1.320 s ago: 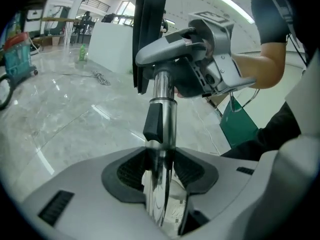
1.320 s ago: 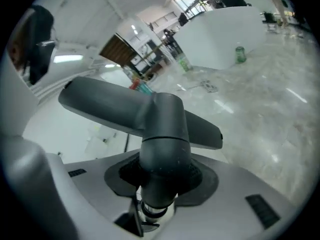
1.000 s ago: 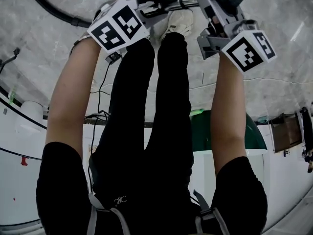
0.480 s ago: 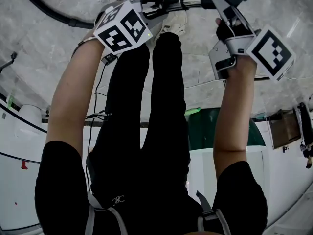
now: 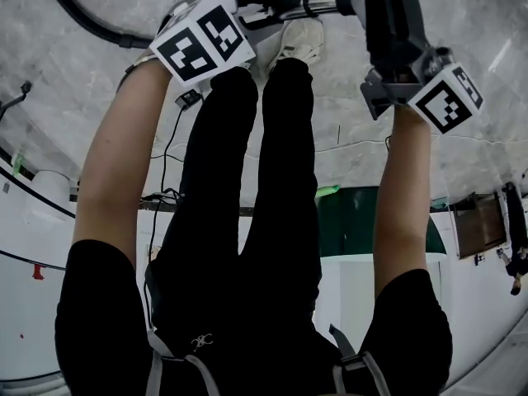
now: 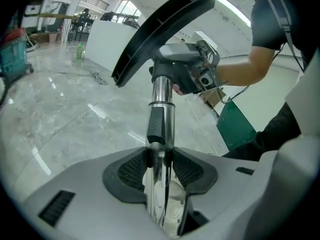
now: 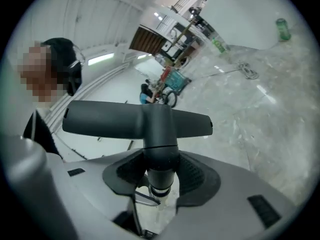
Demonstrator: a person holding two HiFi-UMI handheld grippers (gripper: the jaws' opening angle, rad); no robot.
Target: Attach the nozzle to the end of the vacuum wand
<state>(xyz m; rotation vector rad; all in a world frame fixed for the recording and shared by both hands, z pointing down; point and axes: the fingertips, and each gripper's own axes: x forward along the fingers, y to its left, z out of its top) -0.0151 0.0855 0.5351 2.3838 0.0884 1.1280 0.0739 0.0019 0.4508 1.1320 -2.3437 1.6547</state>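
Observation:
In the head view the chrome vacuum wand runs level across the top. My left gripper is shut on it. In the left gripper view the wand rises from between the pads of my left gripper to the black nozzle. The nozzle sits on the wand's right end. In the right gripper view the T-shaped nozzle has its neck between the pads of my right gripper. Those jaws are opening, the pads still against the neck. My right gripper points up along the nozzle.
A black hose curves over the marble floor at the upper left. The person's legs and a white shoe lie under the wand. A green bin stands by a white counter. A cable lies on the floor.
The right gripper has swung right, then back a little, rolling with the nozzle, whose bar now stands steeper in the head view. The left gripper and wand have stayed in place.

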